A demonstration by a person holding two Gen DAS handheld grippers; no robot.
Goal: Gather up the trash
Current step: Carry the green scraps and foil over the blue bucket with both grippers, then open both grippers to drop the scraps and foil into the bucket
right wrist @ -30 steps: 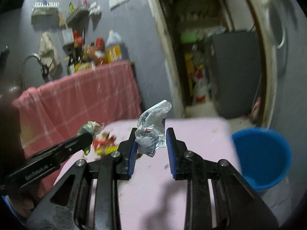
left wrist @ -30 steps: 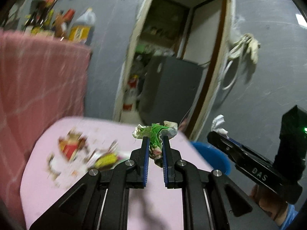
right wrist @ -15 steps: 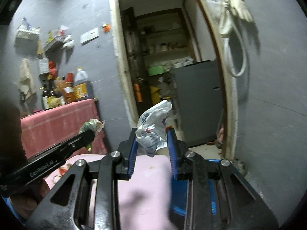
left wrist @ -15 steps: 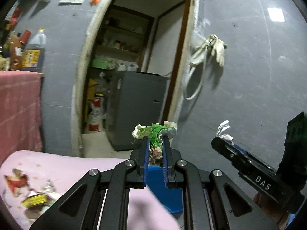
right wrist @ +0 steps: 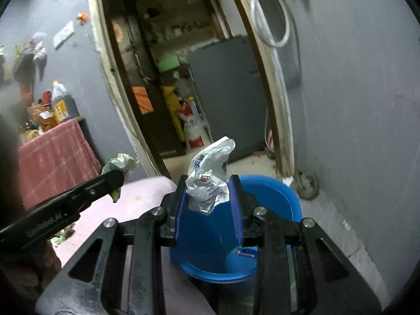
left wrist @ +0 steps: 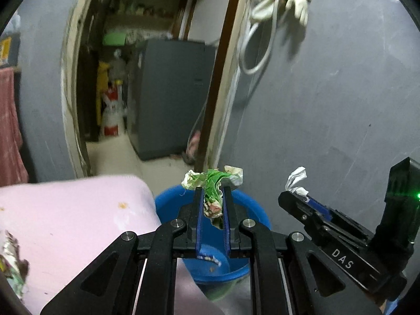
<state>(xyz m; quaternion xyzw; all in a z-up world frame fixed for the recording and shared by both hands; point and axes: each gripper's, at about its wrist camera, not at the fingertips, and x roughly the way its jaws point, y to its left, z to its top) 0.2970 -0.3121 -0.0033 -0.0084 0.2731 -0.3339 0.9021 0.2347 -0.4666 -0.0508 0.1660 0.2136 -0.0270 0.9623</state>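
Note:
My left gripper is shut on a crumpled green and white wrapper and holds it above a blue bucket. My right gripper is shut on a crumpled white plastic wrapper, also above the blue bucket. The bucket stands on the floor by the corner of the pink table. Some scraps lie in its bottom. Each gripper shows in the other's view: the right one at the right, the left one at the left.
More litter lies on the pink table at the left edge. A grey wall stands right behind the bucket. An open doorway leads to a room with a grey appliance. A red-clothed counter with bottles is at the left.
Both grippers have swung right from over the table to above the blue bucket, each still holding its wrapper. The bucket now lies right under the fingers.

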